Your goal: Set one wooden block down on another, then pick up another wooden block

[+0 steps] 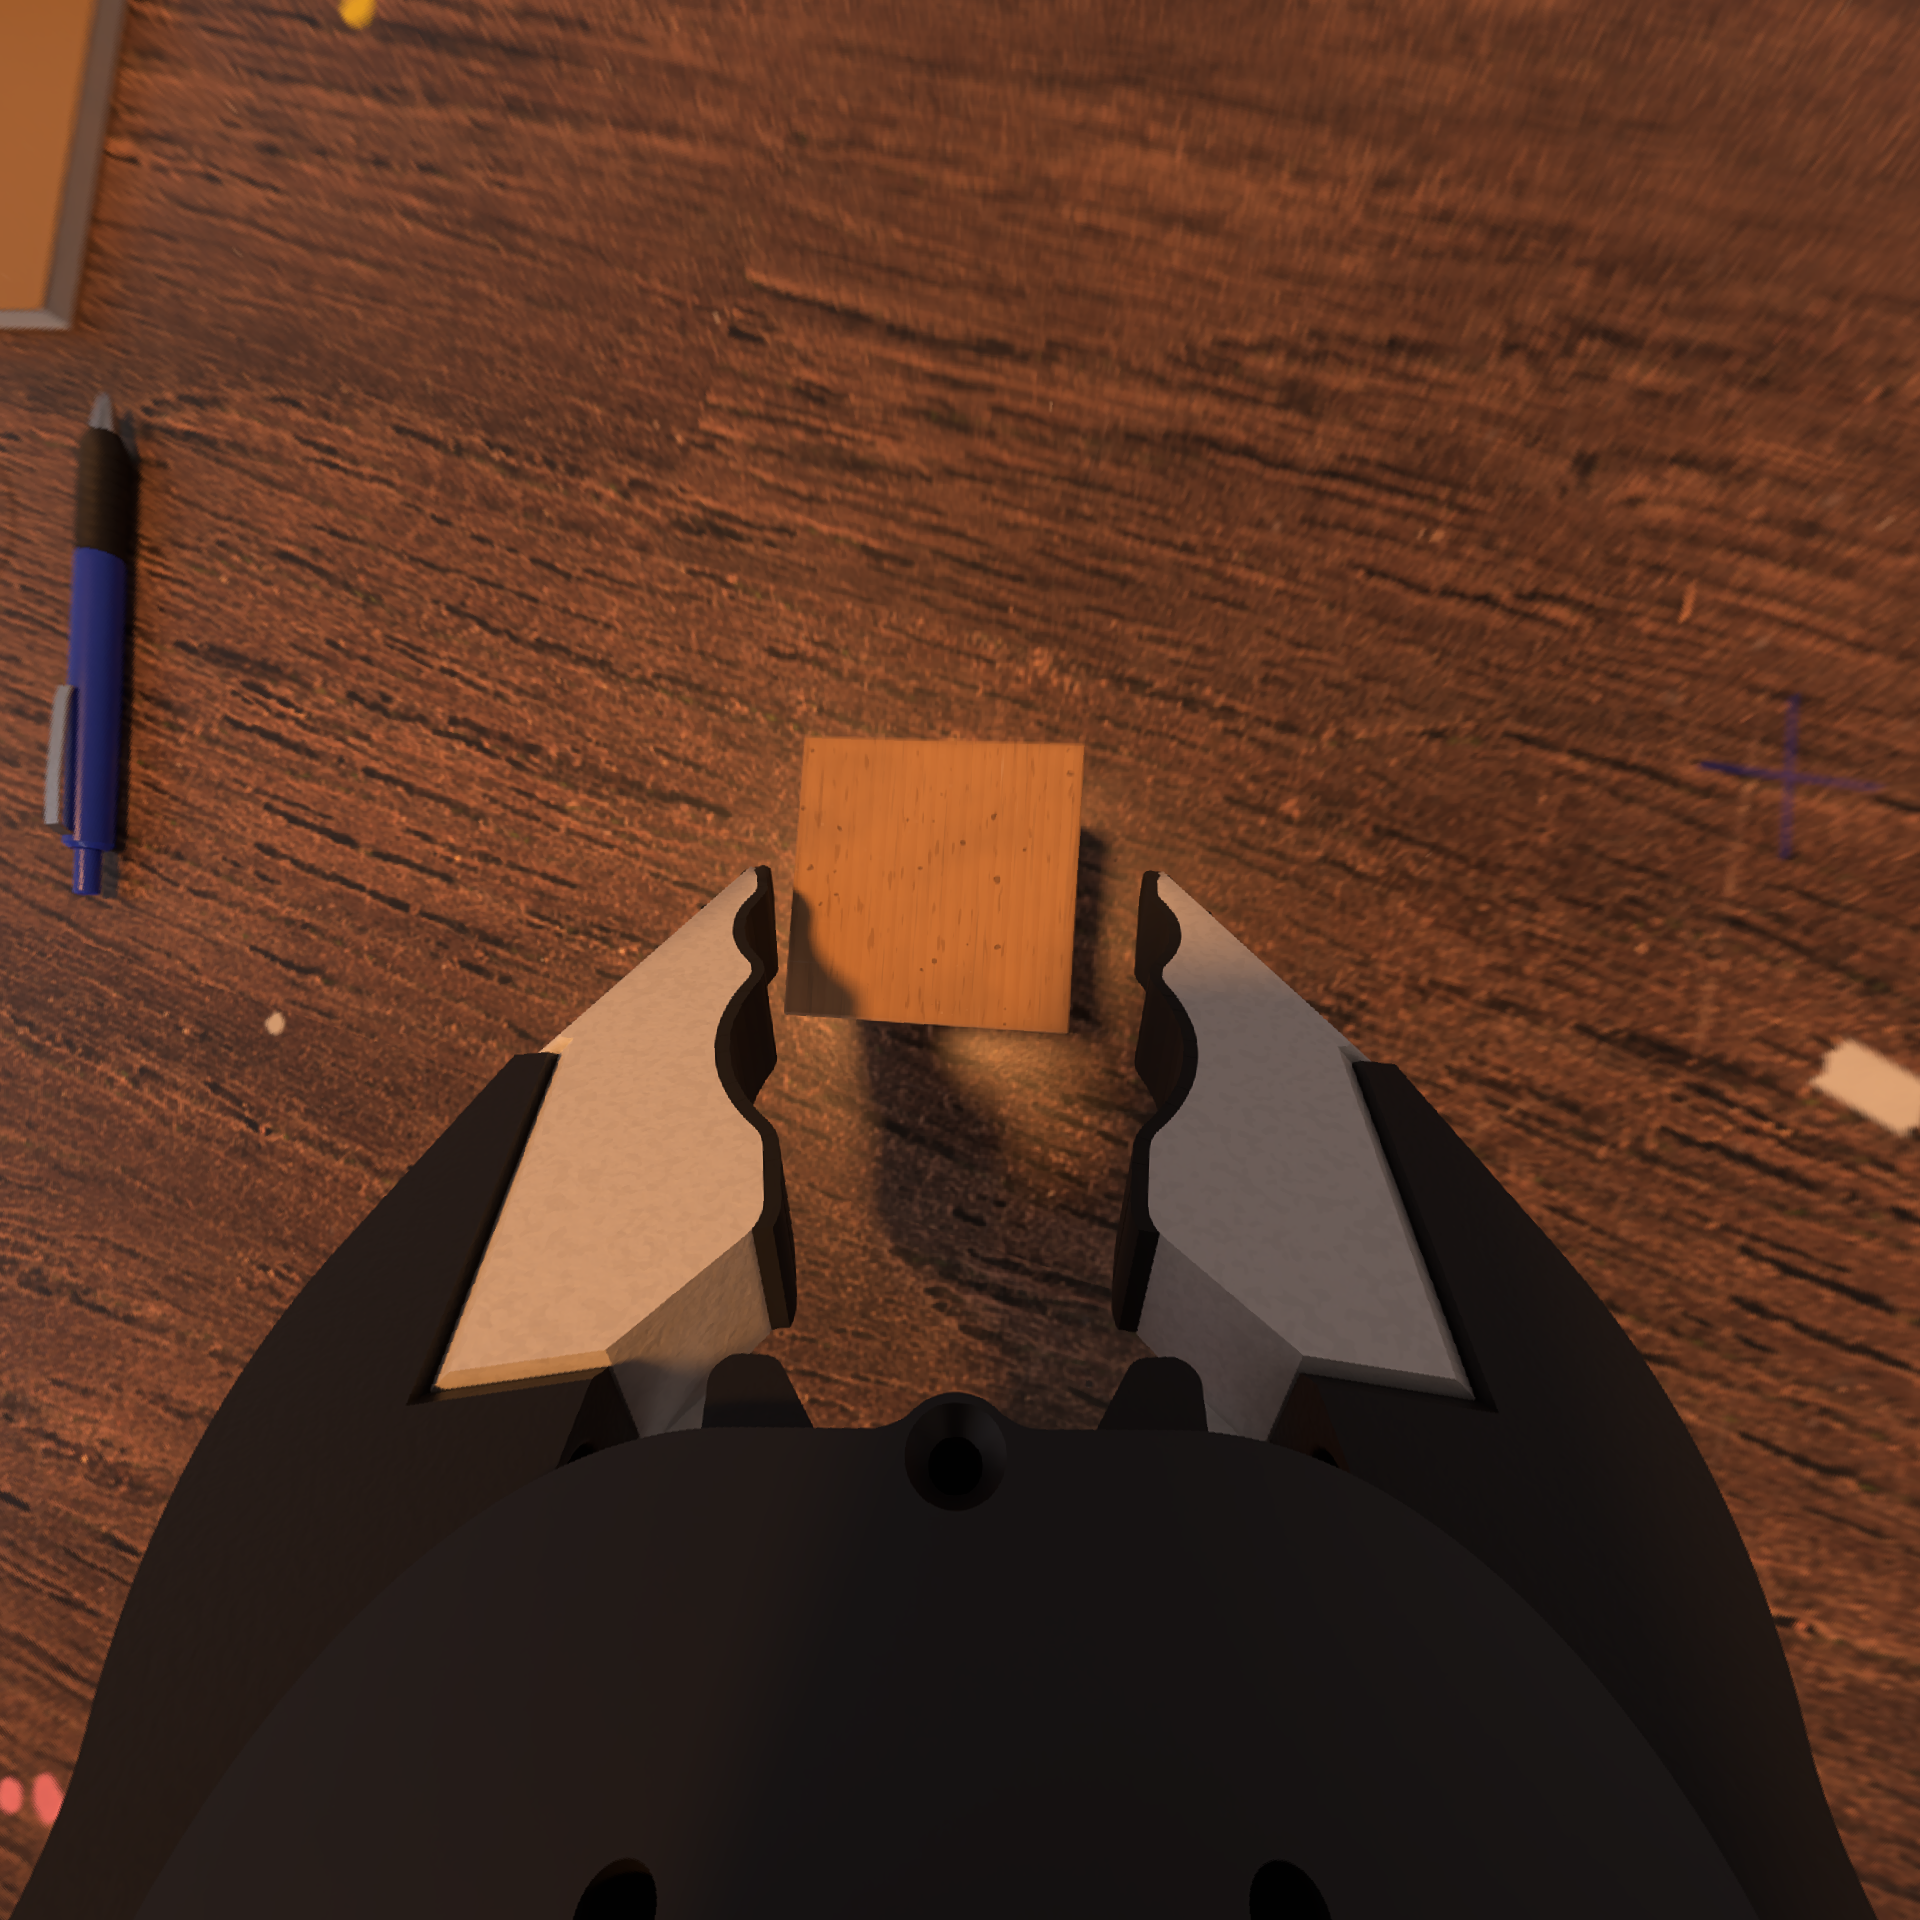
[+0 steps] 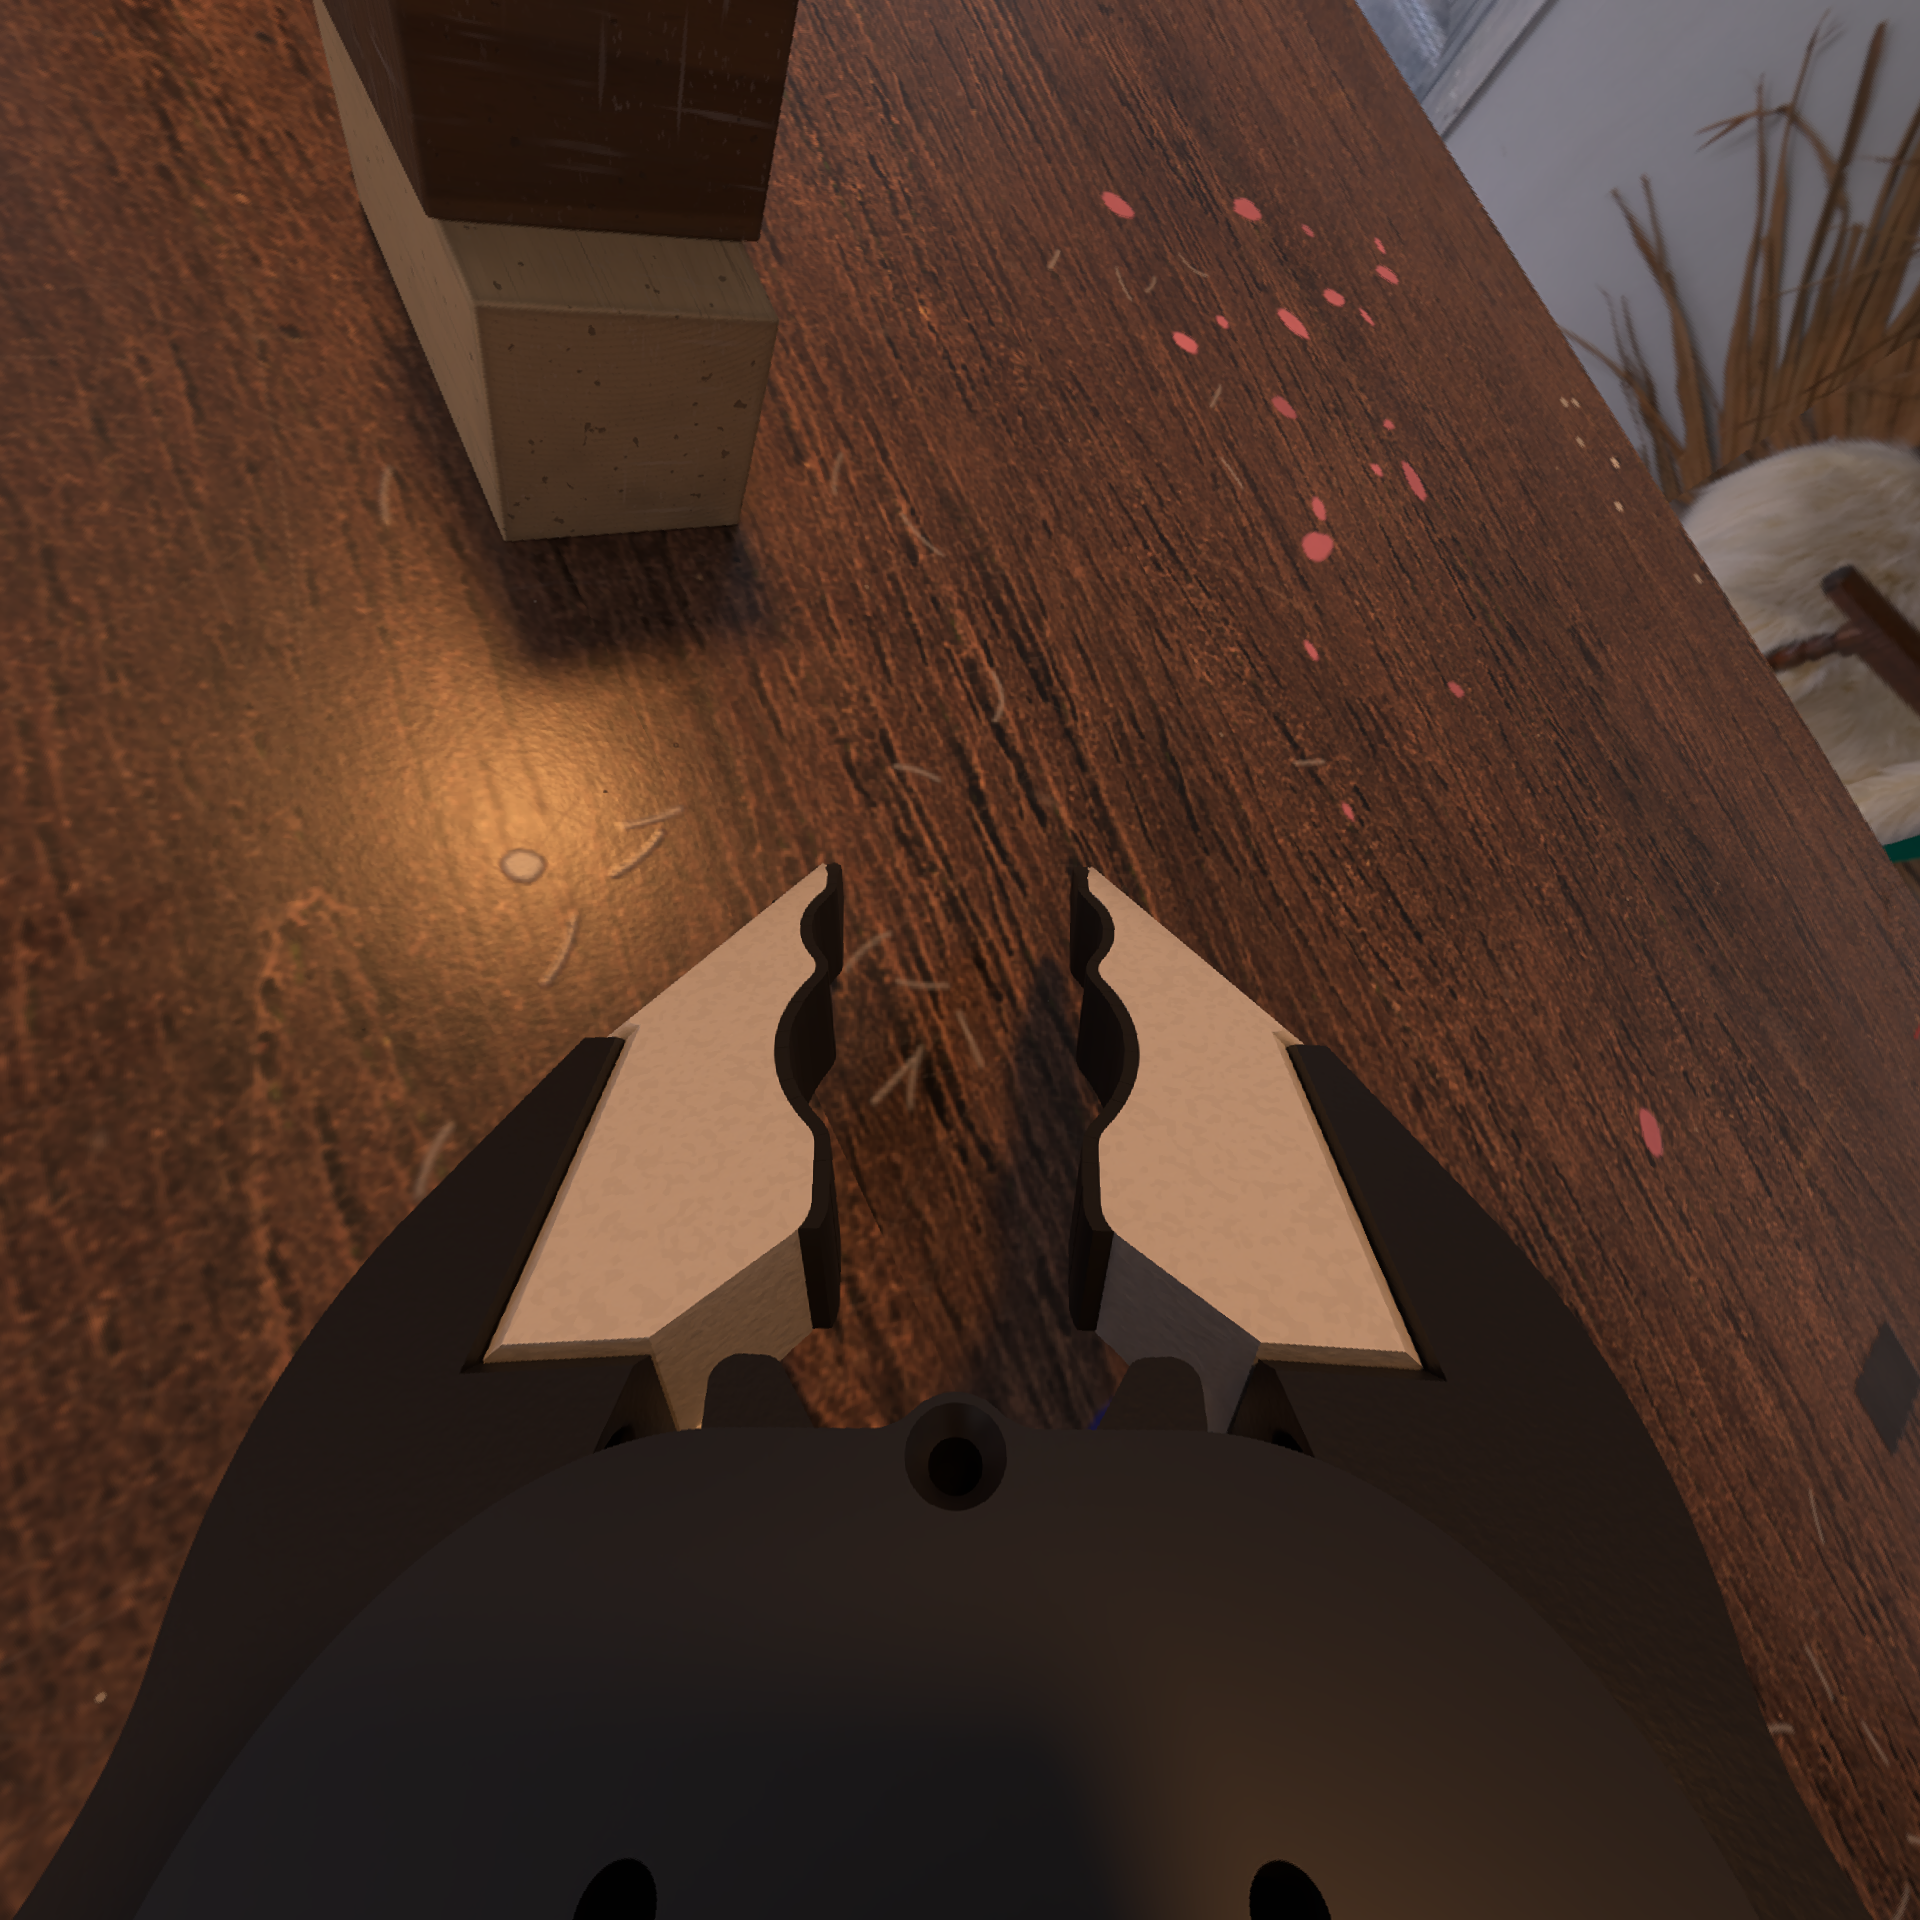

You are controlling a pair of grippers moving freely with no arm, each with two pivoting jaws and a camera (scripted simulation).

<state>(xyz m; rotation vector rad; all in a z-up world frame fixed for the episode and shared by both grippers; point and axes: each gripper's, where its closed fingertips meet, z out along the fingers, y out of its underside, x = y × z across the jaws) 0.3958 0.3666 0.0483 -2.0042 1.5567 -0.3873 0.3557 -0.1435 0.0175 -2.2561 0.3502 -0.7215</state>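
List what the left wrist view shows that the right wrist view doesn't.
Left wrist only: the left gripper open, straddling an orange wooden block from above; a blue pen; a framed board corner.
Right wrist only: the right gripper open and empty; a dark block stacked on a pale block; red specks; a chair beyond the edge.
Both: the dark wooden table.

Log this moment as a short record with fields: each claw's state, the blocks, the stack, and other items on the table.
left claw: open, above the orange wooden block, fingers to either side, not gripping
right claw: open, empty, over bare table
stack: dark wooden block resting on pale wooden block, ahead-left of right claw
stacking step: looks done
other items: blue pen, framed board at the corner
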